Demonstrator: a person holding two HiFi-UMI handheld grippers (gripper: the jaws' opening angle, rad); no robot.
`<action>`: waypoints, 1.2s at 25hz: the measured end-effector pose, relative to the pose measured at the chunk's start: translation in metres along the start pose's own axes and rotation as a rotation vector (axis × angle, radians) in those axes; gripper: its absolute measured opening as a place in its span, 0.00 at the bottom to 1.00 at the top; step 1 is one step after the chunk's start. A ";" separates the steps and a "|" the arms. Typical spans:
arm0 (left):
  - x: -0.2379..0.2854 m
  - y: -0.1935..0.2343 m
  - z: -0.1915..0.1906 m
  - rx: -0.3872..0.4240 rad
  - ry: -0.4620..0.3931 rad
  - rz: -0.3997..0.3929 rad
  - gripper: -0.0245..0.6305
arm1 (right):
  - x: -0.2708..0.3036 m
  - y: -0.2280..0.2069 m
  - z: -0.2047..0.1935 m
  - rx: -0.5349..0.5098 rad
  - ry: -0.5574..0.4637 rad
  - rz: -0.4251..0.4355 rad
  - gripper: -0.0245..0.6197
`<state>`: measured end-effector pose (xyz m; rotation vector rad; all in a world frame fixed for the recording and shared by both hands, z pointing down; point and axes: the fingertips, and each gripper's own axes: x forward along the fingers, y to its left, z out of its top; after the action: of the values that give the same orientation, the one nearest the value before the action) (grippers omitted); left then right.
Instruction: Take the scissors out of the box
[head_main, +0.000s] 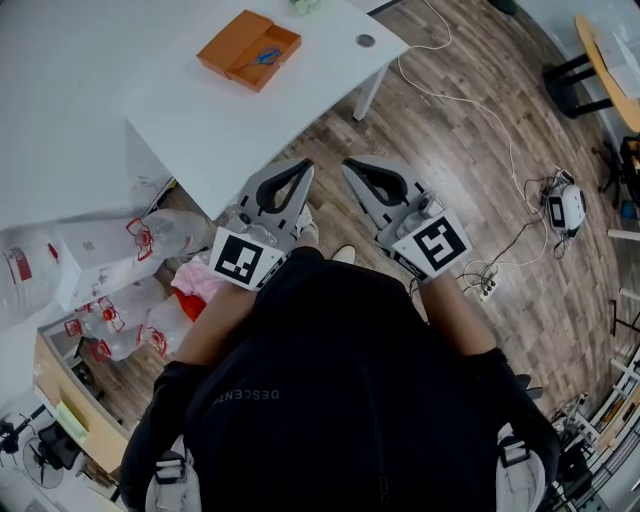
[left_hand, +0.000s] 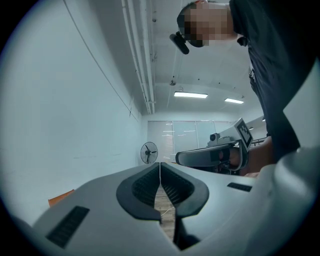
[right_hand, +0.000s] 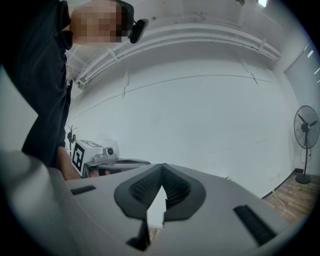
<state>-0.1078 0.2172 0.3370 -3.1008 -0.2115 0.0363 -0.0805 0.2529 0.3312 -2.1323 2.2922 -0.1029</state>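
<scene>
An open orange box (head_main: 248, 48) lies on the white table (head_main: 200, 110) at the far side, with blue-handled scissors (head_main: 266, 57) inside it. My left gripper (head_main: 296, 167) is held level off the table's near corner, its jaws shut on nothing. My right gripper (head_main: 353, 166) hangs beside it over the wooden floor, jaws also shut and empty. In the left gripper view the tips (left_hand: 159, 163) meet, and an orange edge of the box (left_hand: 61, 197) shows low at the left. In the right gripper view the tips (right_hand: 161, 165) touch too.
Clear plastic bags and bottles (head_main: 110, 280) are piled under the table at the left. White cables (head_main: 500, 130) and a power strip (head_main: 487, 288) lie on the floor at the right. A standing fan (right_hand: 305, 145) is by the wall.
</scene>
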 end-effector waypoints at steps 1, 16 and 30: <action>0.004 0.008 0.001 -0.002 -0.007 0.000 0.07 | 0.007 -0.005 0.000 -0.007 0.010 0.000 0.05; 0.038 0.127 -0.001 -0.031 -0.014 0.021 0.07 | 0.119 -0.060 0.002 -0.022 0.059 0.037 0.05; 0.041 0.211 -0.010 -0.055 -0.004 0.018 0.07 | 0.202 -0.083 -0.001 -0.028 0.093 0.038 0.05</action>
<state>-0.0384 0.0132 0.3392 -3.1582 -0.1874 0.0379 -0.0126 0.0459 0.3444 -2.1405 2.3968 -0.1747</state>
